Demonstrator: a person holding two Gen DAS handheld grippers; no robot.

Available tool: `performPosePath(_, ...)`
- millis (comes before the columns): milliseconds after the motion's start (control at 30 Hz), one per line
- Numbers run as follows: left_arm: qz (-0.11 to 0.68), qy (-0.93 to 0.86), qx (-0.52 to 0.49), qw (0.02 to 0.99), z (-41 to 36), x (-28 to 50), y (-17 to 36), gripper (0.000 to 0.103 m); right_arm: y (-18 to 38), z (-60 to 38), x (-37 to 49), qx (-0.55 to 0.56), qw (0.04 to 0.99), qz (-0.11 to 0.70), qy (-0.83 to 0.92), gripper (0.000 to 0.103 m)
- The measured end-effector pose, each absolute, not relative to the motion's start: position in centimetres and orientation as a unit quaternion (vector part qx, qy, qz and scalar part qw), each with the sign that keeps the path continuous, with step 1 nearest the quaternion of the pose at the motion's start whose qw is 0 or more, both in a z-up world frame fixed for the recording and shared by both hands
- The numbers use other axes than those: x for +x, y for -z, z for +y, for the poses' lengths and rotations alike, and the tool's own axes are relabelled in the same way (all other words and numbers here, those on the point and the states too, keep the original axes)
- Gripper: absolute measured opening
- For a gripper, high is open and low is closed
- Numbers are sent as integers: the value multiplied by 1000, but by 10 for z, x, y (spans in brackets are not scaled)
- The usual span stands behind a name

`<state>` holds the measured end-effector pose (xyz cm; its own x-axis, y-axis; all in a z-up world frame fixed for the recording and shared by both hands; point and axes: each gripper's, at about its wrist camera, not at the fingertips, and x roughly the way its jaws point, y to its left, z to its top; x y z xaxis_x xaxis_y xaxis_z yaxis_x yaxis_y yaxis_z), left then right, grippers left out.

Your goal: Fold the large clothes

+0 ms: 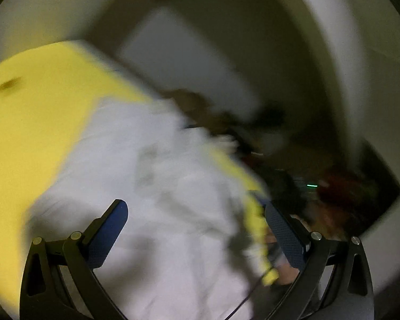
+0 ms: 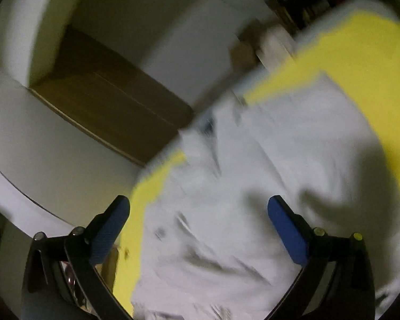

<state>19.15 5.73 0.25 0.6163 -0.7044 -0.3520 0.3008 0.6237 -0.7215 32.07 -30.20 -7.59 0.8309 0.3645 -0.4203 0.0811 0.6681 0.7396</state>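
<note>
A large white garment (image 1: pixel 146 181) lies spread and wrinkled on a yellow table top (image 1: pixel 34 122). My left gripper (image 1: pixel 197 208) is open above the cloth, blue pads wide apart, holding nothing. In the right wrist view the same white garment (image 2: pixel 253 186) covers the yellow table top (image 2: pixel 360 53). My right gripper (image 2: pixel 200 205) is open above the cloth near the table's edge, empty. Both views are blurred by motion.
A brown floor (image 2: pixel 106 98) and a white cabinet (image 2: pixel 200 48) lie beyond the table edge. Dark clutter with a red item (image 1: pixel 338 189) sits on the floor at the right. A curved white wall (image 1: pixel 346 66) is behind.
</note>
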Motion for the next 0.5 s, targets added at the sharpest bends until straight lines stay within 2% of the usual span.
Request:
performPosePath(67, 324, 361, -329, 810, 24, 241, 0, 103, 77, -311, 333, 426, 858, 274, -85, 103)
performPosePath(233, 421, 330, -377, 756, -35, 338, 65, 103, 126, -339, 346, 534, 786, 296, -98, 103)
performPosePath(367, 440, 288, -358, 772, -46, 373, 105, 103, 132, -349, 346, 528, 792, 277, -137, 103)
performPosePath(500, 439, 281, -358, 775, -47, 386, 125, 103, 136, -364, 360, 453, 842, 266, -119, 103)
